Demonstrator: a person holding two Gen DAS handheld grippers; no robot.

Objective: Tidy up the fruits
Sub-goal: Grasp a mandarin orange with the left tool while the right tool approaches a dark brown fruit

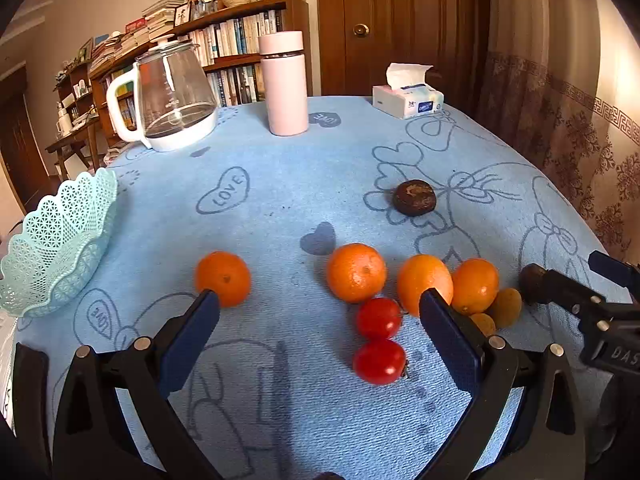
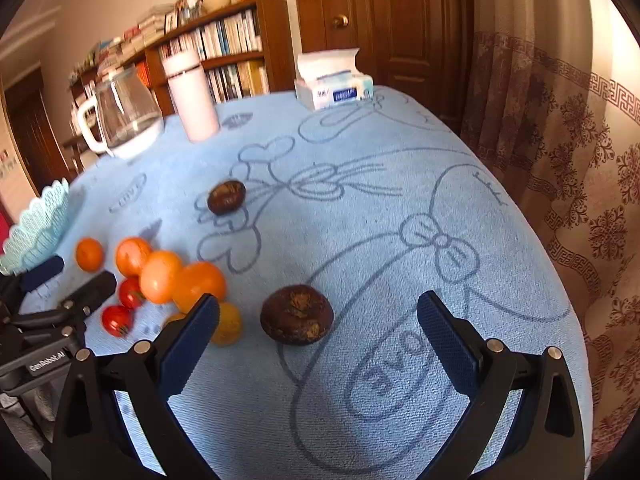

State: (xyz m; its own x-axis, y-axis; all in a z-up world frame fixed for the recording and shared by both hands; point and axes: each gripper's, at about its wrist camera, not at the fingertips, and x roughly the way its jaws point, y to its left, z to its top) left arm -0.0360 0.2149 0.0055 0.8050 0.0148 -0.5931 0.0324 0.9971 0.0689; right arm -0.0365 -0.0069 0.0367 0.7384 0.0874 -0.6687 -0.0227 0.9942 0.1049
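My right gripper (image 2: 318,310) is spread wide w/ nothing in it; the dark fruit (image 2: 297,314) sits lower centre of frame, between the fingers but nearer the left one. I'd shift left to centre it, lower, then pinch gently. Left gripper (image 1: 320,306) is also spread, empty, over the tomatoes (image 1: 379,317). Basket (image 1: 60,240) at left edge.

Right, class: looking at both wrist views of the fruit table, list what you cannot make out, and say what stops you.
- Basket contents: left view, its lattice wall hides the inside; right view, cut off at the edge.
- Small yellow fruits: left view, partly behind the oranges and the left hand-held gripper finger.
- Near dark fruit: left view, mostly hidden by the right hand-held gripper.
- Tissue box print: blurred, too small.
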